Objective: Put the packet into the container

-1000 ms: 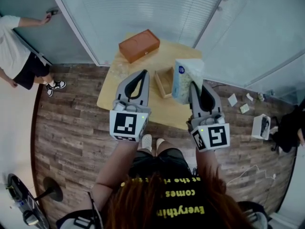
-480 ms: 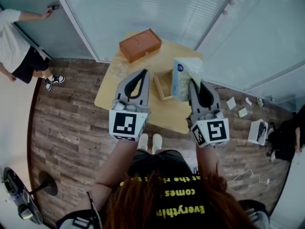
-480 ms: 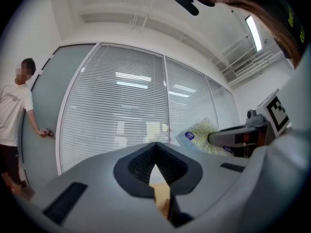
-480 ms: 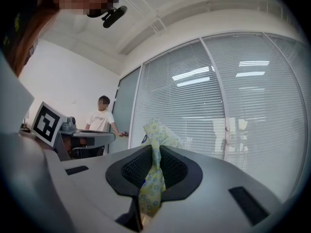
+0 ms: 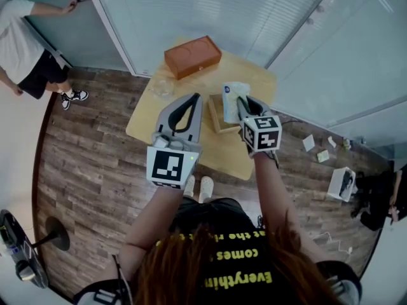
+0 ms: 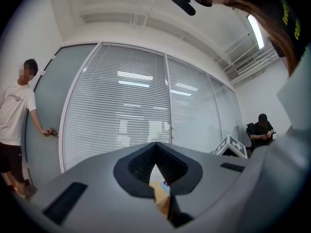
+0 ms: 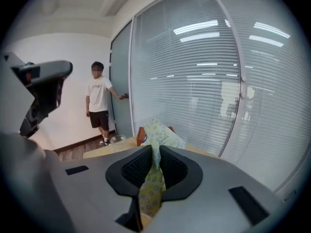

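A pale green patterned packet (image 5: 233, 99) hangs in my right gripper (image 5: 241, 108), which is shut on it. The packet's crumpled top (image 7: 158, 130) sticks out past the right gripper (image 7: 155, 152). In the head view it is held over a small open wooden container (image 5: 213, 115) on the light wooden table (image 5: 184, 132), and it hides part of that box. My left gripper (image 5: 192, 96) hovers to the left of the container above the table. The left gripper (image 6: 155, 147) has its tips together with nothing between them.
An orange-brown box (image 5: 193, 56) lies at the table's far edge, with a clear glass (image 5: 160, 86) near it. Glass walls with blinds stand behind. A person in a white shirt (image 5: 22, 46) holds a door handle at left. Small items (image 5: 340, 183) lie on the floor at right.
My right gripper has swung forward and left with the packet and tipped steeper, bringing the packet down over the container. The left gripper has barely moved.
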The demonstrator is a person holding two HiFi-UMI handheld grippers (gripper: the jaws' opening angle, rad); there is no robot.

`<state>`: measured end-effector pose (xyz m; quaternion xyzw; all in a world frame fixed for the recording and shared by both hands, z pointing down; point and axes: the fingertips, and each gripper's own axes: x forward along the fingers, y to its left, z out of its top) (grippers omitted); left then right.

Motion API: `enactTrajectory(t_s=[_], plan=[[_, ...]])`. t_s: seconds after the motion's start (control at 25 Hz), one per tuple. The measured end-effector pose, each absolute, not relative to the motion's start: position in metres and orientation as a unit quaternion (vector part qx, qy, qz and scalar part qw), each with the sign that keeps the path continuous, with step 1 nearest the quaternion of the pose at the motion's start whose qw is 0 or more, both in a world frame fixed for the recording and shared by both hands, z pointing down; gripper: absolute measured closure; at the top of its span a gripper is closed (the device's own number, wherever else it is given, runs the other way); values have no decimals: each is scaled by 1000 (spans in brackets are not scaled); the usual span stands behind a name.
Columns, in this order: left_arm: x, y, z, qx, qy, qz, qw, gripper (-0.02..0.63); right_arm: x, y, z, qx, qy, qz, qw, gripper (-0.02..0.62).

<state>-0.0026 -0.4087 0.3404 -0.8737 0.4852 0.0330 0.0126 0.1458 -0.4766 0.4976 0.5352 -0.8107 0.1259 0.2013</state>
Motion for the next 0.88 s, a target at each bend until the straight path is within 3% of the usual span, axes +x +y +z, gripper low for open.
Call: enactTrajectory(t_s=[0.36, 0.72, 0.8, 0.88], plan=[[-13, -413, 344, -862, 506, 28, 9, 606, 146, -500, 593, 502, -785, 197, 305, 537], [-17, -418, 350, -856, 516, 22, 7, 606, 147, -503, 615, 495, -780, 213, 318, 531], [-17, -419, 350, -855, 517, 22, 7, 606, 148, -507, 613, 501, -778, 214, 312, 507], [-18, -420, 349, -855, 519, 22, 8, 606, 146, -508, 614, 494, -781, 223, 310, 434]])
